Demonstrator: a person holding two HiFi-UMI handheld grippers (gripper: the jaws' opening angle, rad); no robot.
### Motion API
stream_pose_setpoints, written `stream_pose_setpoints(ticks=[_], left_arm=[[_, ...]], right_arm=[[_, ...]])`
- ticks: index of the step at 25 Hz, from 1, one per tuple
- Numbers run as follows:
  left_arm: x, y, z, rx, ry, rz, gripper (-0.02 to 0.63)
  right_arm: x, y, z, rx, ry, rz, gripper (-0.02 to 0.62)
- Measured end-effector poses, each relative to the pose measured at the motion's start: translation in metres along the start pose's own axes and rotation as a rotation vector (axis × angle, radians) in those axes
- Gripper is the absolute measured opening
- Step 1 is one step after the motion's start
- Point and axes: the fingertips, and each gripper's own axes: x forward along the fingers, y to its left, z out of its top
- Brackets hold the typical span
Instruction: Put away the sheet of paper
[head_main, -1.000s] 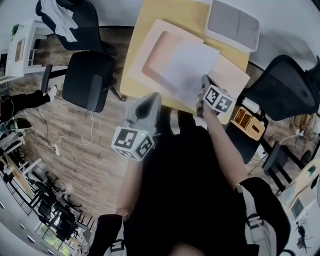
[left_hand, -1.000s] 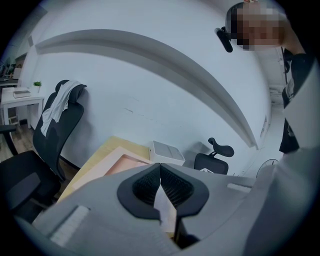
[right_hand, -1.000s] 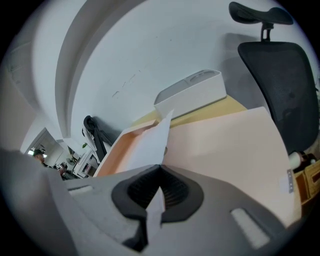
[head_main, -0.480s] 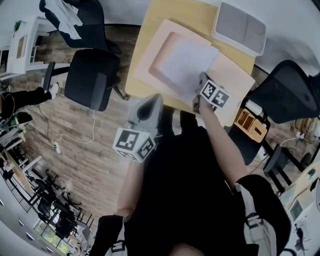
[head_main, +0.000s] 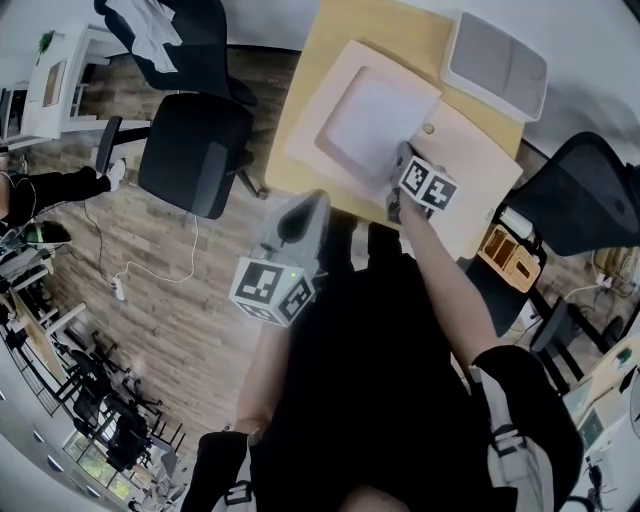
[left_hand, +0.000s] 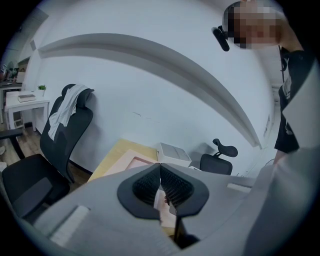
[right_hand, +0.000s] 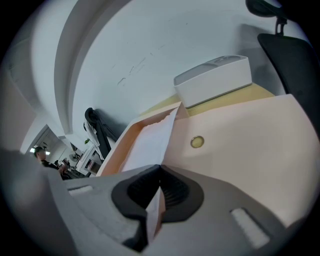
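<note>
Holding the sheet of paper (right_hand: 145, 142) pinched in our right gripper (right_hand: 159, 192), just ahead over the pink folder (head_main: 470, 150) tray, we judge placing nearly done. Next, unclamp and back out. Our left gripper (left_hand: 161, 186) is closed and empty.

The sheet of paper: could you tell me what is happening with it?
A person's right gripper is shut on the near edge of the white sheet of paper, which lies in the recess of an open pink folder on the yellow table. The left gripper hangs shut and empty off the table's edge.
</note>
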Motion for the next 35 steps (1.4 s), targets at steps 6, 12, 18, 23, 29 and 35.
stream_pose_setpoints(ticks=[6,12,18,23,29,35], left_arm=[[-0.008,0.008,0.002,-0.008,-0.011,0.019,0.011],[-0.013,0.013,0.001,-0.013,-0.019,0.037,0.011],[-0.016,0.014,0.004,-0.012,-0.029,0.055,0.011],[-0.018,0.012,0.003,-0.012,-0.034,0.067,0.011],[-0.017,0.005,0.005,-0.011,-0.043,0.073,0.011],[-0.015,-0.007,0.004,-0.004,-0.05,0.083,0.011]], right_arm=[[0.011,0.021,-0.002,-0.057,0.031,0.044,0.003],[0.018,0.027,-0.003,-0.082,0.051,0.052,0.003],[0.02,0.019,-0.007,-0.158,0.083,-0.002,0.003],[0.02,0.013,-0.009,-0.191,0.097,-0.026,0.003],[0.02,0.012,-0.013,-0.212,0.13,-0.003,0.101],[0.015,0.007,-0.013,-0.218,0.142,0.014,0.104]])
